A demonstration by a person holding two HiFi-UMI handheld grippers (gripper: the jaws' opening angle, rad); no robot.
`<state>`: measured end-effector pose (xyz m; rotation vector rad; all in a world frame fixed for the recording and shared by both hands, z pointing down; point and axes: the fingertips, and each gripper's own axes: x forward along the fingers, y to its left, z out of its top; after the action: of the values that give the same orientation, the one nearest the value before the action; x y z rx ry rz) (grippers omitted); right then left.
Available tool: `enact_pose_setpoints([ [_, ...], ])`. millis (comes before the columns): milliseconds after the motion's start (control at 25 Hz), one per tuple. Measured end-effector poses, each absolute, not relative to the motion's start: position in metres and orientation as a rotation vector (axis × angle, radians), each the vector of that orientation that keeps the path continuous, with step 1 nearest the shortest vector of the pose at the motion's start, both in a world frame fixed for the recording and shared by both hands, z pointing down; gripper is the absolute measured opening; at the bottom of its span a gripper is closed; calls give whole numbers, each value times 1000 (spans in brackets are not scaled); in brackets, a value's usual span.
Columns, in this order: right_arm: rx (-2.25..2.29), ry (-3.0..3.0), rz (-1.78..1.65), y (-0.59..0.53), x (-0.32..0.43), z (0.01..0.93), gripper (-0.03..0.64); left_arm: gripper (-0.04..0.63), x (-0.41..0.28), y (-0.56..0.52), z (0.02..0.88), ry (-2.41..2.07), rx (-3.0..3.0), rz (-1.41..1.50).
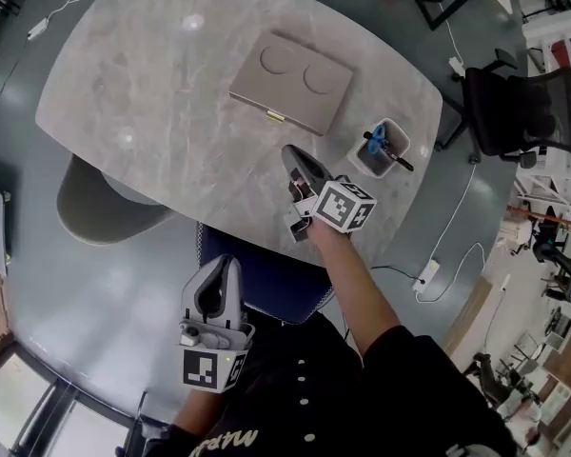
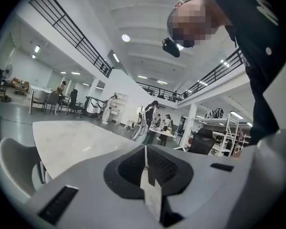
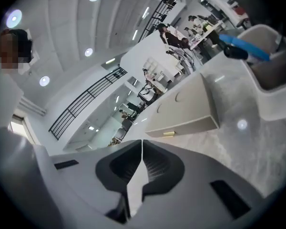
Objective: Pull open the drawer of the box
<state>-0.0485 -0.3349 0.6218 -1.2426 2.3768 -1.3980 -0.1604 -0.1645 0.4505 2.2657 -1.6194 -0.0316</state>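
A flat beige box point(image 1: 291, 81) with two round dimples on its lid lies in the middle of the grey marble table point(image 1: 152, 93). A small gold drawer pull point(image 1: 276, 116) sits on its near side; the drawer is closed. In the right gripper view the box point(image 3: 183, 109) and its pull point(image 3: 168, 134) lie ahead of the jaws. My right gripper point(image 1: 296, 163) hovers over the table just short of the box, shut and empty. My left gripper point(image 1: 212, 298) hangs below the table edge near my body, shut with nothing in it.
A white pen cup point(image 1: 382, 149) with a blue pen stands to the right of the box, close to my right gripper. A grey chair point(image 1: 100, 208) sits at the table's left edge, a black office chair point(image 1: 523, 112) at the far right. Cables trail on the floor.
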Motion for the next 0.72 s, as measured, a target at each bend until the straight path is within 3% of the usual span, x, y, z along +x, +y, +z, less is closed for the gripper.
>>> enact_pose_setpoints([
  [280, -1267, 2100, -1587, -369, -51, 674, 35, 20, -156, -168, 478, -1536, 2249, -37],
  [720, -1279, 1857, -1728, -398, -52, 698, 23, 20, -152, -175, 489, -1481, 2247, -66],
])
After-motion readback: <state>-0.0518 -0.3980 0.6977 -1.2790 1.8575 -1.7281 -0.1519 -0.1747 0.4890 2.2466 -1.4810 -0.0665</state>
